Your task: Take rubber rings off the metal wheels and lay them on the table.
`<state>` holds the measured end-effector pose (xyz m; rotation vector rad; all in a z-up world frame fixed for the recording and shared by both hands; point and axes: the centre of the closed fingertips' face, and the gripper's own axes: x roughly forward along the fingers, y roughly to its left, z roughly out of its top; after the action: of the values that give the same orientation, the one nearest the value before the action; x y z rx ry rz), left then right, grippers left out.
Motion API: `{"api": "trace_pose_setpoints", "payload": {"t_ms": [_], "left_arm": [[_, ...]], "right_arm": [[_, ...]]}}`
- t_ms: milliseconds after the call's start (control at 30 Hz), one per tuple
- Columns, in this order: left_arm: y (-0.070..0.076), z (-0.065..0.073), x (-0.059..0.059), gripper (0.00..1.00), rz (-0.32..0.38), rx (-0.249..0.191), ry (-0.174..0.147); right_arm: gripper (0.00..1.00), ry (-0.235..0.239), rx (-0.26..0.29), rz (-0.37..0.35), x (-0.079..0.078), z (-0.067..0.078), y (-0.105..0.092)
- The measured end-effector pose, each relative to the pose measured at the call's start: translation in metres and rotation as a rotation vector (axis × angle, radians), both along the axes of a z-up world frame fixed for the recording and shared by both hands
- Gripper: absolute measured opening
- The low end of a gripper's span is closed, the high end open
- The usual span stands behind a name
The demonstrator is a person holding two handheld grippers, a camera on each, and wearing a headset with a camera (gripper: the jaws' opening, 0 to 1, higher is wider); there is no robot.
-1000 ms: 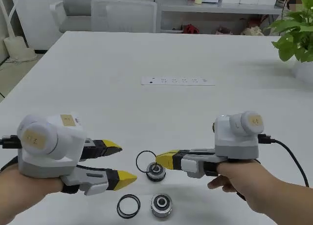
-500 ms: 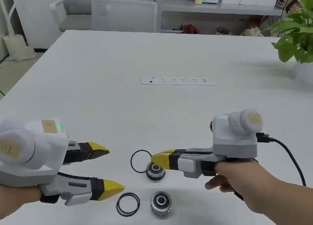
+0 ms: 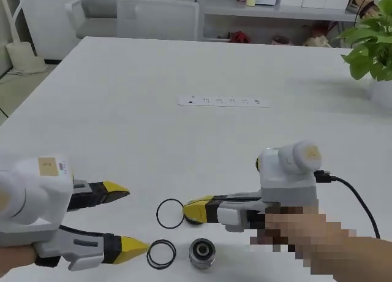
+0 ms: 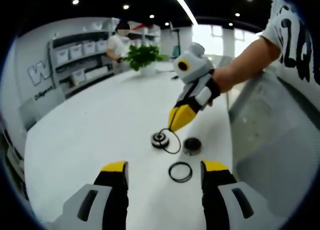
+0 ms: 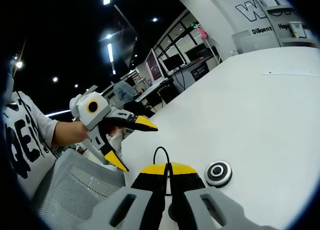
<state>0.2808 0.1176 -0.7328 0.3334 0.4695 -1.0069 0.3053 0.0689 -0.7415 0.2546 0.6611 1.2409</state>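
While 1 ring [image 3: 157, 214] in R claw [image 5: 167, 168]: 2 wheels [image 4: 160, 140] [image 4: 192, 146], 2 rings [image 3: 149, 254].

Even, bright overhead light fills the head view; the white table [image 3: 122, 110] looks nearly uniform, with only faint, soft shadows under the left gripper [image 3: 135, 219] and right gripper [image 3: 190, 208]. The thin rubber ring [image 3: 170, 213] reads sharp there. Both gripper views bend strongly toward their edges; a ceiling strip light [image 4: 182, 5] flares white, and the left gripper view is soft throughout, its windows [image 4: 210, 37] blown out
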Motion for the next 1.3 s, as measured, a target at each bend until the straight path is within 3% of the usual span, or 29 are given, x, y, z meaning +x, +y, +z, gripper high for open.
{"api": "trace_pose_setpoints", "payload": {"t_ms": [400,733,1000,1300], "left_arm": [[0.006,-0.005,-0.008,0.61,0.006,0.010,0.009],[0.005,-0.011,-0.014,0.61,-0.001,0.022,0.021],[0.007,-0.011,-0.015,0.61,0.008,0.022,0.022],[0.007,-0.011,-0.017,0.61,0.010,0.024,0.022]], "right_arm": [[0.00,0.004,-0.079,0.088,-0.023,-0.021,0.011],[0.00,0.000,-0.141,0.127,-0.032,-0.039,0.012],[0.00,-0.049,-0.202,0.161,-0.037,-0.049,0.011],[0.00,-0.110,-0.228,0.173,-0.036,-0.050,0.011]]}}
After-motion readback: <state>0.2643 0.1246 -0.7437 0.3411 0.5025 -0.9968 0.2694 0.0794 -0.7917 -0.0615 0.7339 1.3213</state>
